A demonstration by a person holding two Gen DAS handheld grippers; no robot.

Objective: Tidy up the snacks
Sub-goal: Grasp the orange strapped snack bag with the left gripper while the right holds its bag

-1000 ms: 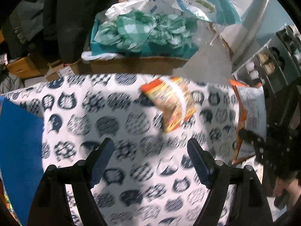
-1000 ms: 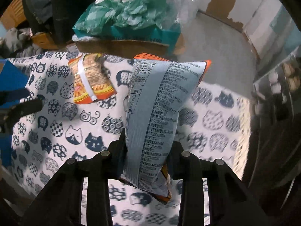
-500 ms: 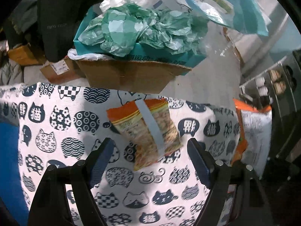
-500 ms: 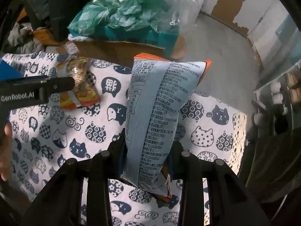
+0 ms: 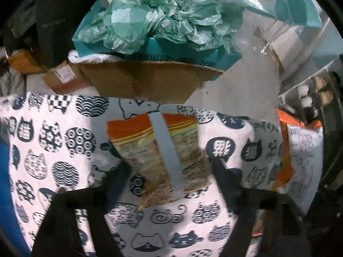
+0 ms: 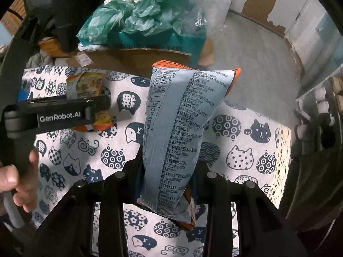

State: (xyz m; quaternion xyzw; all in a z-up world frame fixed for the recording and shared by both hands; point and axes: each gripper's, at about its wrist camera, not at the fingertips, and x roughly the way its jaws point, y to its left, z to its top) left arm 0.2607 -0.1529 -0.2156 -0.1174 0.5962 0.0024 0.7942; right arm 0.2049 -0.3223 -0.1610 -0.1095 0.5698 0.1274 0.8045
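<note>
An orange snack packet (image 5: 163, 156) with a grey strip down its back lies flat on the cat-print cloth (image 5: 53, 139). My left gripper (image 5: 169, 171) points down over it. Its jaws are closing, with the packet's lower half between them and the blurred fingers at the packet's side edges; no squeeze shows. In the right wrist view one left finger (image 6: 64, 111) lies across that packet (image 6: 88, 85), held by a hand (image 6: 19, 184). My right gripper (image 6: 167, 182) is shut on a tall silver chip bag (image 6: 182, 128) with orange edges, held upright above the cloth. That bag (image 5: 304, 154) shows at the left view's right edge.
Beyond the cloth's far edge stands a cardboard box (image 5: 150, 81) topped by a teal box and crumpled green plastic bags (image 5: 150, 21). A small parcel (image 5: 64, 77) lies on the grey floor. A wire rack (image 5: 310, 94) stands at the right, something blue (image 5: 4, 182) at the left.
The left gripper came forward and down until the orange packet sat between its fingers, and its jaws narrowed. The right gripper kept the silver bag nearly still.
</note>
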